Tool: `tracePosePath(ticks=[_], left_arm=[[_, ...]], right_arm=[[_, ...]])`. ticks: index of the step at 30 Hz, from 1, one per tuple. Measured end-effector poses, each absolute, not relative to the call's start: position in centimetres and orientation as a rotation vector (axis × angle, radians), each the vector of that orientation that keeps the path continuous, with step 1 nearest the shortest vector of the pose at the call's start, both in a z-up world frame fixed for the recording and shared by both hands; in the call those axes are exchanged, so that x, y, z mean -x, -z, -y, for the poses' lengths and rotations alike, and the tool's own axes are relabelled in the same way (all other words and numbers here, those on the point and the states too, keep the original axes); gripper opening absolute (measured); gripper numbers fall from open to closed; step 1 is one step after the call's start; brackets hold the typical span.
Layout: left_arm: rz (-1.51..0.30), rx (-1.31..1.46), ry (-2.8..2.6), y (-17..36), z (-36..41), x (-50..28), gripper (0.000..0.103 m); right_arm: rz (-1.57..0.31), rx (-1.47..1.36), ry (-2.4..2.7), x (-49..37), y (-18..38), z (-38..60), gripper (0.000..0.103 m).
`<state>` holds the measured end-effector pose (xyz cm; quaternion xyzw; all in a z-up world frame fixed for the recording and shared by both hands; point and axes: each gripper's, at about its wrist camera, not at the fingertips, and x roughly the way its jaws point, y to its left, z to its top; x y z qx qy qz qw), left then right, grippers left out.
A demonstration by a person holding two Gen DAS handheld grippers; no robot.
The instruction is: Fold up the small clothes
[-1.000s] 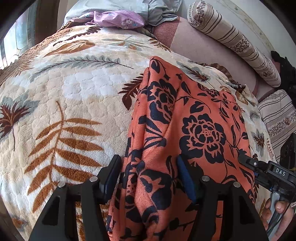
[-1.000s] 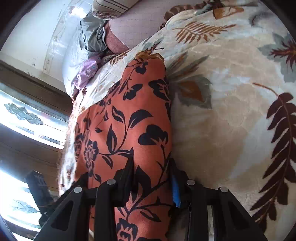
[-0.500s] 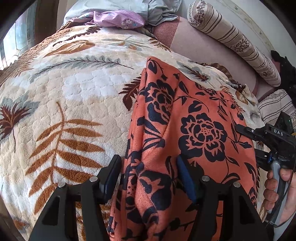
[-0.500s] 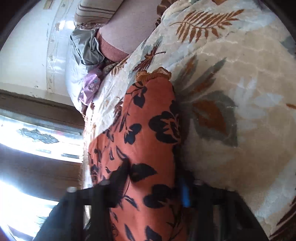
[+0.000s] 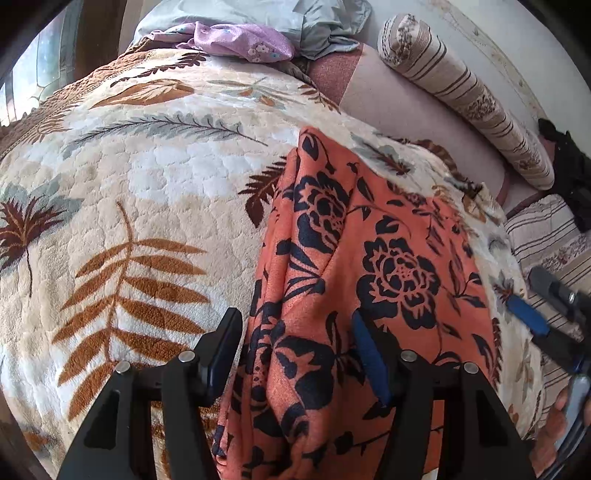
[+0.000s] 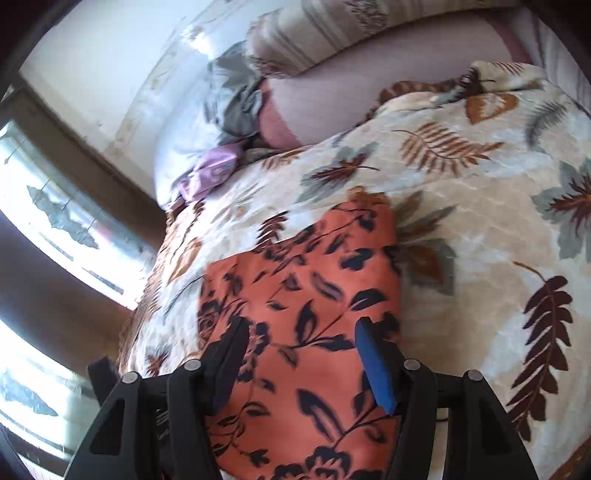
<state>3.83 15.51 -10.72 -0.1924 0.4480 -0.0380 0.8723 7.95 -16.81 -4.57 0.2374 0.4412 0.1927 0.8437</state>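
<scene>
An orange garment with a dark floral print [image 5: 369,266] lies on the leaf-patterned blanket [image 5: 147,177]; it also shows in the right wrist view [image 6: 306,280]. My left gripper [image 5: 295,350] is open, its jaws standing wide on either side of the garment's bunched near edge. My right gripper [image 6: 299,354] is open too, jaws spread over the garment's near end. The right gripper also shows at the right edge of the left wrist view [image 5: 546,310], off the garment's right side.
A lilac garment [image 5: 240,40] and grey cloth [image 5: 325,26] lie piled at the far end of the bed. A striped bolster [image 5: 461,92] lies along the wall. A window [image 6: 48,221] is on the left.
My right gripper has opened and let go of the garment, then swung and pulled away to the right. The garment now lies flatter. My left gripper has stayed in place.
</scene>
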Motion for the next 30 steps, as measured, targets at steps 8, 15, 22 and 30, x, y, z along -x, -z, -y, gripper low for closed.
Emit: tracePosePath(ticks=[8, 15, 22, 30], left_arm=[[-1.039, 0.621, 0.104, 12.1, -19.4, -5.0, 0.057], [-1.003, 0.524, 0.236, 9.3, -18.1, -7.4, 0.084], [-1.108, 0.473, 0.272, 12.2, -16.3, -7.9, 0.039], [-0.946, 0.374, 0.305, 6.9, -12.2, -7.1, 0.025]], right_arm=[[-1.037, -0.490, -0.514, -6.8, 8.1, 14.6, 0.077], [-0.995, -0.585, -0.389, -7.6, 8.1, 20.8, 0.084], [-1.194, -0.599, -0.516, -11.3, 13.6, 18.1, 0.066], [-1.005, -0.364, -0.502, -10.0, 5.1, 17.9, 0.036]])
